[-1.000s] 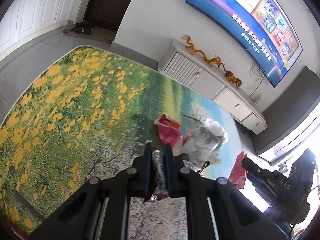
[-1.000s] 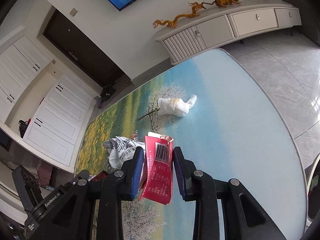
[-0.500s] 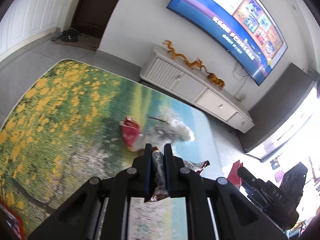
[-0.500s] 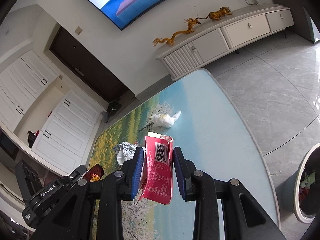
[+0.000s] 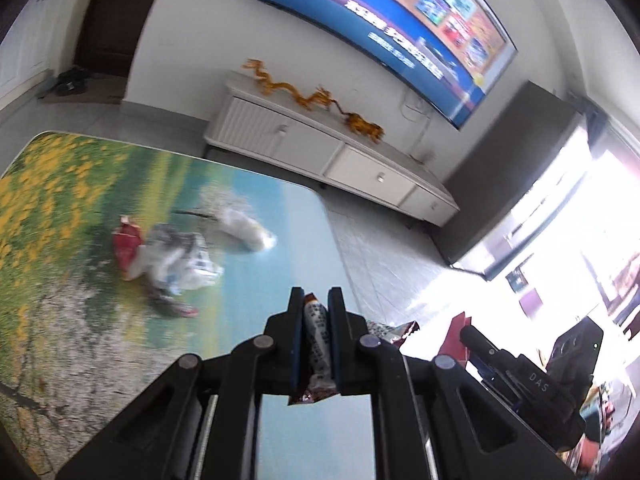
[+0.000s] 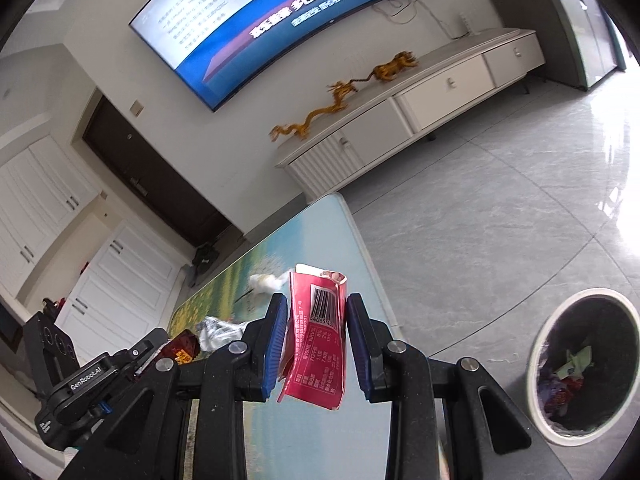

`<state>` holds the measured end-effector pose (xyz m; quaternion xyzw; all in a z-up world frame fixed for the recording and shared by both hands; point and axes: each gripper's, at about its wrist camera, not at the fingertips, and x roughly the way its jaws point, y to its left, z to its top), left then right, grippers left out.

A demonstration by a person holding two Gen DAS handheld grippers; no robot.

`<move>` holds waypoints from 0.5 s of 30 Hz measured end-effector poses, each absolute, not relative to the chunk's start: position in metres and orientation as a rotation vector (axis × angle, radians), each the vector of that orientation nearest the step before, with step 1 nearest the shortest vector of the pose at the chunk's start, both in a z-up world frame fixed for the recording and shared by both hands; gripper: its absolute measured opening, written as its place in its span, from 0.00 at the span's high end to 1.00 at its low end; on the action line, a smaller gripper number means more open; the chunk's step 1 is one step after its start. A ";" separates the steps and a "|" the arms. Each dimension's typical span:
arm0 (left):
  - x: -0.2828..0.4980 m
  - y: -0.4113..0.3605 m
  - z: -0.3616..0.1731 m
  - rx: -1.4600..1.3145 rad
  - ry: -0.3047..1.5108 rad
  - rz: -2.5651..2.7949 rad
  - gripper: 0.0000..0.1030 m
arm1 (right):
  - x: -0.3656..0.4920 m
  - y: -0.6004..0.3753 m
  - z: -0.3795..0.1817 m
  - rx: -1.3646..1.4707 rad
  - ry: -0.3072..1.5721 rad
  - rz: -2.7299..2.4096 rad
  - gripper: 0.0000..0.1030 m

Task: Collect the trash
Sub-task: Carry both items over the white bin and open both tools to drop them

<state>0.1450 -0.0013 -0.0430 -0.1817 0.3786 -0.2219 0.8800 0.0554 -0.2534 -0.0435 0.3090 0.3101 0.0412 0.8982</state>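
Observation:
My left gripper (image 5: pixel 315 300) is shut on a thin white snack wrapper (image 5: pixel 317 344) with a dark red end, held above the printed table (image 5: pixel 60 340). My right gripper (image 6: pixel 316 308) is shut on a folded red packet (image 6: pixel 318 340) with a barcode. Loose trash lies further back on the table: a red wrapper (image 5: pixel 126 246), crumpled printed paper (image 5: pixel 180 260) and a white wad (image 5: pixel 248 230). A round waste bin (image 6: pixel 582 364) with scraps inside stands on the floor, low at the right of the right wrist view. The other gripper shows at each view's edge.
The table's edge (image 6: pixel 360 248) drops to a grey tiled floor (image 6: pixel 500 220). A white TV cabinet (image 5: pixel 320 152) with golden dragon figures (image 5: pixel 316 100) stands against the wall under a wide screen (image 5: pixel 384 28). A dark door (image 6: pixel 152 184) and white cupboards (image 6: pixel 60 208) are at left.
Both grippers have drawn back and up from the trash pile and swung right, each keeping its wrapper. The pile now looks smaller and further left. The waste bin has come into the right wrist view.

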 end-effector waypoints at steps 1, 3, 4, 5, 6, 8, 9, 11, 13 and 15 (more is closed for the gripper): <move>0.144 -0.011 -0.042 -0.366 0.793 -0.480 0.89 | 0.050 -0.262 -0.043 0.646 0.636 0.066 0.72; 0.143 -0.035 -0.041 -0.330 0.802 -0.517 0.90 | 0.039 -0.281 -0.044 0.659 0.621 0.025 0.72; 0.142 -0.047 -0.041 -0.312 0.808 -0.534 0.90 | 0.034 -0.291 -0.046 0.665 0.614 0.000 0.72; 0.140 -0.060 -0.042 -0.292 0.814 -0.553 0.90 | 0.029 -0.299 -0.047 0.671 0.609 -0.022 0.72; 0.139 -0.074 -0.043 -0.270 0.821 -0.570 0.89 | 0.024 -0.309 -0.048 0.679 0.604 -0.046 0.72; 0.137 -0.103 -0.045 -0.222 0.836 -0.606 0.89 | 0.012 -0.330 -0.054 0.701 0.596 -0.100 0.72; 0.135 -0.117 -0.047 -0.200 0.843 -0.622 0.89 | 0.006 -0.340 -0.058 0.713 0.594 -0.125 0.72; 0.130 -0.148 -0.051 -0.152 0.858 -0.657 0.89 | -0.004 -0.363 -0.066 0.741 0.591 -0.181 0.72; 0.126 -0.178 -0.058 -0.105 0.874 -0.687 0.89 | -0.015 -0.383 -0.076 0.767 0.595 -0.228 0.72; 0.122 -0.209 -0.067 -0.059 0.898 -0.717 0.89 | -0.023 -0.399 -0.087 0.783 0.604 -0.268 0.72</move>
